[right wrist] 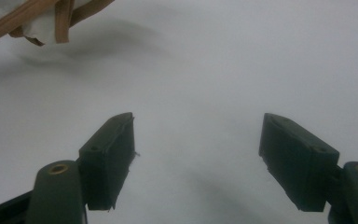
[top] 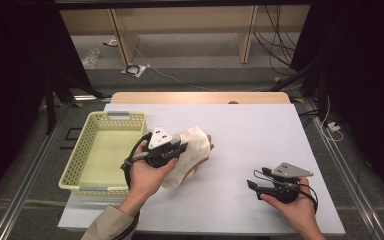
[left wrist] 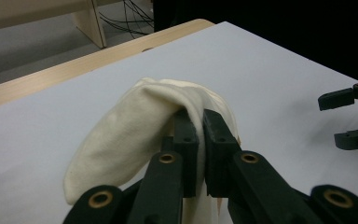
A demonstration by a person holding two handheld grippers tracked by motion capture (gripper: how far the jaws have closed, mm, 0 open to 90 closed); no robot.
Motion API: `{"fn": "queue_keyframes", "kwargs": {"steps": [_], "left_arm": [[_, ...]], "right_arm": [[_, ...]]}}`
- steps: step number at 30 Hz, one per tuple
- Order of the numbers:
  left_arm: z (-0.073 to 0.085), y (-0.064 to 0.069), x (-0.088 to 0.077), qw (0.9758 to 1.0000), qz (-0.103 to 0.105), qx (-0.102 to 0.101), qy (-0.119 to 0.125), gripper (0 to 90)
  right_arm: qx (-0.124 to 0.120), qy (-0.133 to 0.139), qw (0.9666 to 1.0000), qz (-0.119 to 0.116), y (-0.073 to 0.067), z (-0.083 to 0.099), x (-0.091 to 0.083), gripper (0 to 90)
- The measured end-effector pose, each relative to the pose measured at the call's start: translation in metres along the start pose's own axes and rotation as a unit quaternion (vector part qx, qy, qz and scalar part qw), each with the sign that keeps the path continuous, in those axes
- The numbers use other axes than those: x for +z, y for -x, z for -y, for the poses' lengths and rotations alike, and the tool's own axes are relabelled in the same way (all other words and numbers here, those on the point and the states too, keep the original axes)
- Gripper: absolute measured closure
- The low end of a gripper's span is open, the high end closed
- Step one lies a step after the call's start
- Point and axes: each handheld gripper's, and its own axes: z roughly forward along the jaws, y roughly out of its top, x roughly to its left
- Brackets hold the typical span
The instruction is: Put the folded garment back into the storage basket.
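Cloth bag pinched in left gripper; carry level over basket rim at table's left edge; right gripper spread, idle

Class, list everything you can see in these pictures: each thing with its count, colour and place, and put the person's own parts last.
cloth: one, cream with tan straps, lifted off the table's middle, beside the basket
basket: one, pale yellow-green, on the table's left part
table: one, white top with a wooden far edge
shelf: one, light wood, on the floor beyond the table
cables: several, black, on the floor at the far right
left hand-held gripper: one, black, jaws shut on the cloth
right hand-held gripper: one, black, jaws open over the table's right part, nothing between them
hands: two, left hand and right hand, one around each gripper
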Motion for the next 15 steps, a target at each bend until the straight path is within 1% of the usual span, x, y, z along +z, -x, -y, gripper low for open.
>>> {"fn": "queue_keyframes", "kwargs": {"steps": [15], "left_arm": [[-0.0023, -0.0045, -0.0045, 1.0000, -0.005, -0.002, 0.005, 84.6]], "right_arm": [[0.000, -0.002, 1.0000, 0.001, 0.0003, -0.0002, -0.0006, 27.3]]}}
